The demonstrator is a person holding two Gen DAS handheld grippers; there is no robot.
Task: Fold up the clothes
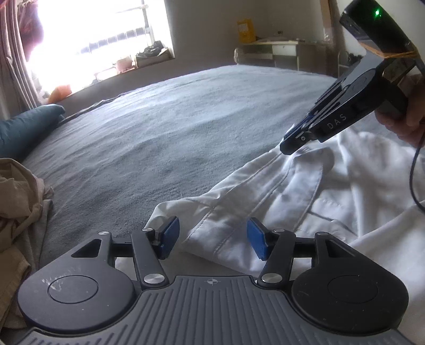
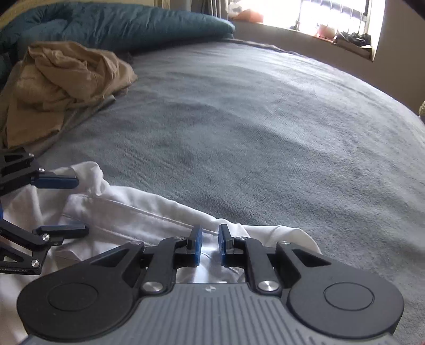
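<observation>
White garment [image 1: 305, 191] lay crumpled at near edge of grey bed [image 1: 172, 127], stitched hem toward the covers; tan clothes [image 2: 61, 79] heaped apart. Step, as judged: taking hold along the hem to spread it flat. Next move would call for both grips secure, then tension. Left gripper [image 1: 211, 240] stood wide, hem between its pads, not pinched. Right gripper [image 2: 210, 245] narrow, 2 pads around a fold; cannot tell if clamped.

- The shirt [image 2: 127, 212] is spread on the bed [image 2: 265, 132], near right.
- The crumpled garment [image 2: 61, 79] is piled left.
- The pillow [image 2: 119, 24] is set far left.
</observation>
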